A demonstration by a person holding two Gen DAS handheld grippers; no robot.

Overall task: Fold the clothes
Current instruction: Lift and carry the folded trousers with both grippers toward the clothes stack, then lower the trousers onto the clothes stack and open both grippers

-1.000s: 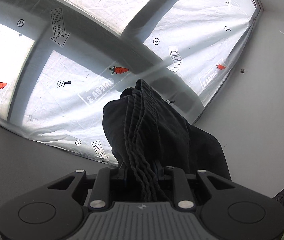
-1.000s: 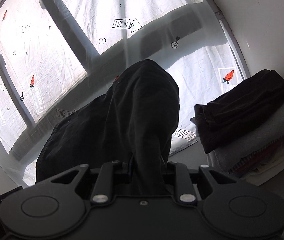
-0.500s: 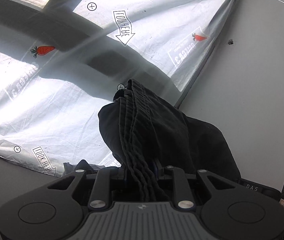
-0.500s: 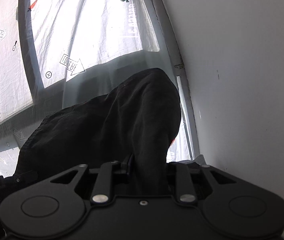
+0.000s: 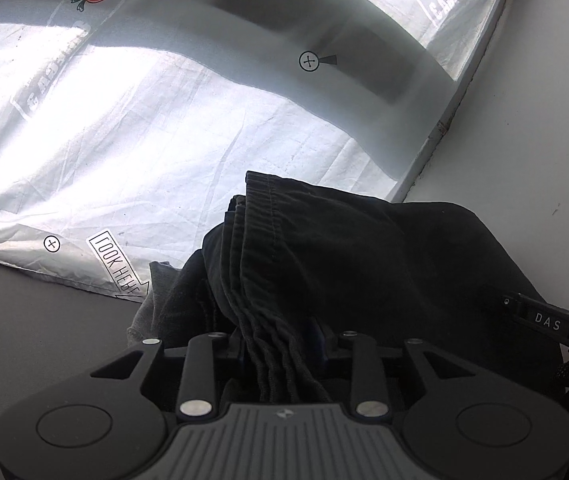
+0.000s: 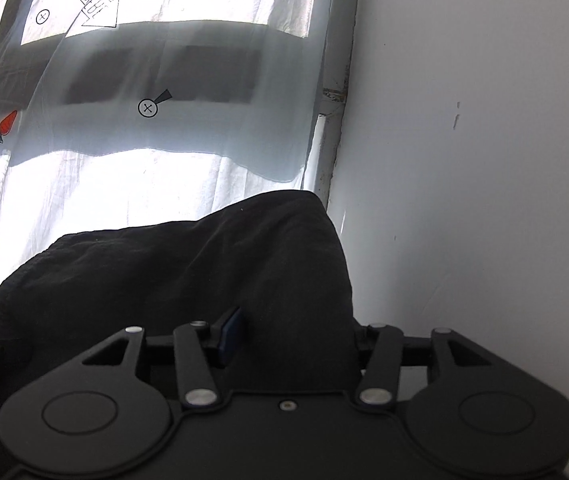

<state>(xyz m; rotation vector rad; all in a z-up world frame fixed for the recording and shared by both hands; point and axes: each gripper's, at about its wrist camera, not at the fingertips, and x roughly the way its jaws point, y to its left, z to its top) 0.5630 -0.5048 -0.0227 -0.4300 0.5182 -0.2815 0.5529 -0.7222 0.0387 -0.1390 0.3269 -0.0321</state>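
Shorts [image 5: 364,264], black and already doubled over, are hanging bunched between our two grippers, in front of the printed white curtain [image 5: 156,152] and just beside the plain wall [image 6: 484,160]. We are judging that the folding itself is done and that we are carrying the bundle over to set it down; a grey garment [image 5: 152,300] is showing just below and left of the shorts.

In the left wrist view the stitched, gathered waistband [image 5: 260,240] is running straight through our left gripper [image 5: 280,344]; its jaws have just been opening a little, with the cloth between them, and we cannot tell whether the pads are pressing. In the right wrist view the smooth folded end [image 6: 212,272] is draping over our right gripper [image 6: 288,336]; those jaws have just been opening wider, and the blue pad [image 6: 230,334] is standing clear of the cloth on its side.

Next we are needing to lower both ends together, letting go evenly so the fold is not slumping open.
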